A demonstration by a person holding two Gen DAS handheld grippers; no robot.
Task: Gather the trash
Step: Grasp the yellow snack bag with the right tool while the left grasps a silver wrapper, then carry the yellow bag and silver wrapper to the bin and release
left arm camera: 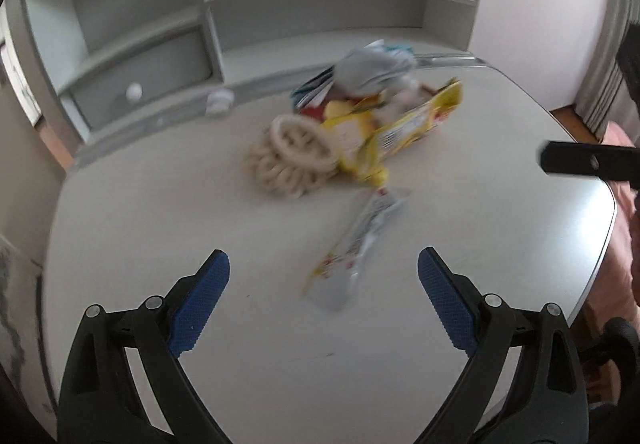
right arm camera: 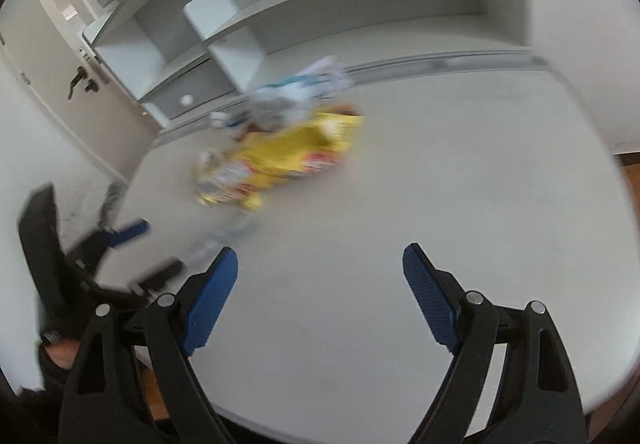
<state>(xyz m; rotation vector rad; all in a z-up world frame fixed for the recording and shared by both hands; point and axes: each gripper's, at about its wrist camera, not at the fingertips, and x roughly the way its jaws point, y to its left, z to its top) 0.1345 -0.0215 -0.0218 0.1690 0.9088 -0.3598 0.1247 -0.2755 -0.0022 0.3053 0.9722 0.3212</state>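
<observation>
Left wrist view first: the left gripper (left arm camera: 324, 284) hangs over the pale grey table (left arm camera: 160, 236) with its blue-padded jaws spread wide and nothing between them — the pads press on nothing. Just ahead lies a silvery, flattened wrapper with yellow and red print (left arm camera: 356, 248), loose on the tabletop, probably the easiest first pick. Beyond it sits the main heap: a crumpled yellow snack bag (left arm camera: 396, 127), a cream ridged plastic tray (left arm camera: 296, 151) touching its left end, and grey-white crumpled paper (left arm camera: 372, 67) at the back (blur hides finer detail).

Over to the right wrist view: the right gripper (right arm camera: 320, 284) also stands apart and empty, aimed down at bare table. The yellow bag shows further off, left of centre — the trash is gathered mid-table, so both tools look poised to come in from either side.
</observation>
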